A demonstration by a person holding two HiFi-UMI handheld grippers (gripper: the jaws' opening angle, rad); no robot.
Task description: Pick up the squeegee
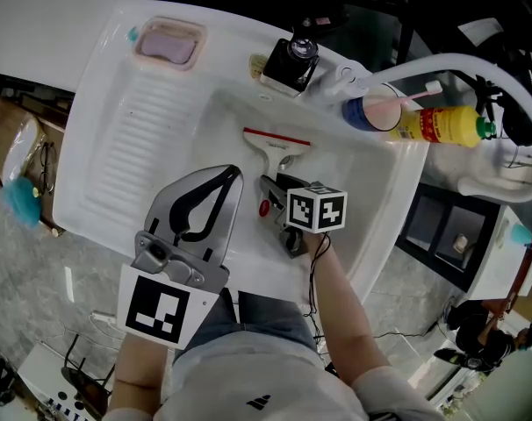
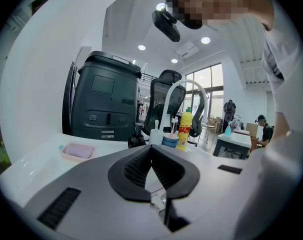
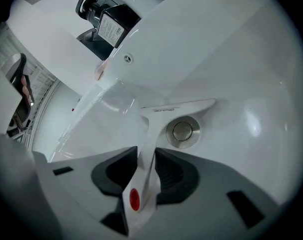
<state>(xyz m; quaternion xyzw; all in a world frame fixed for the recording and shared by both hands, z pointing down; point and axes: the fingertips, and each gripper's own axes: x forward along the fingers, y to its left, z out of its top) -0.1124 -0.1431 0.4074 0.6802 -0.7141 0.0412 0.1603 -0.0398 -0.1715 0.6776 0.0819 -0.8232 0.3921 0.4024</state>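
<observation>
A white squeegee (image 1: 276,147) with a red-edged blade lies in the white sink basin (image 1: 380,191), blade at the far end. In the right gripper view its blade (image 3: 177,105) rests just above the drain plug (image 3: 182,131), and its handle with a red dot runs back between the jaws. My right gripper (image 1: 275,191) (image 3: 145,156) reaches down into the basin and stands open round that handle, the pads close on either side but not pressing. My left gripper (image 1: 233,172) (image 2: 150,149) hovers over the sink's near left rim, tips together, holding nothing.
A pink soap dish (image 1: 168,44) sits at the drainboard's far corner. Behind the basin stand a black pump bottle (image 1: 292,61), a blue cup with a toothbrush (image 1: 376,110) and a yellow bottle (image 1: 442,123). A white arched faucet (image 1: 477,64) curves over the right side.
</observation>
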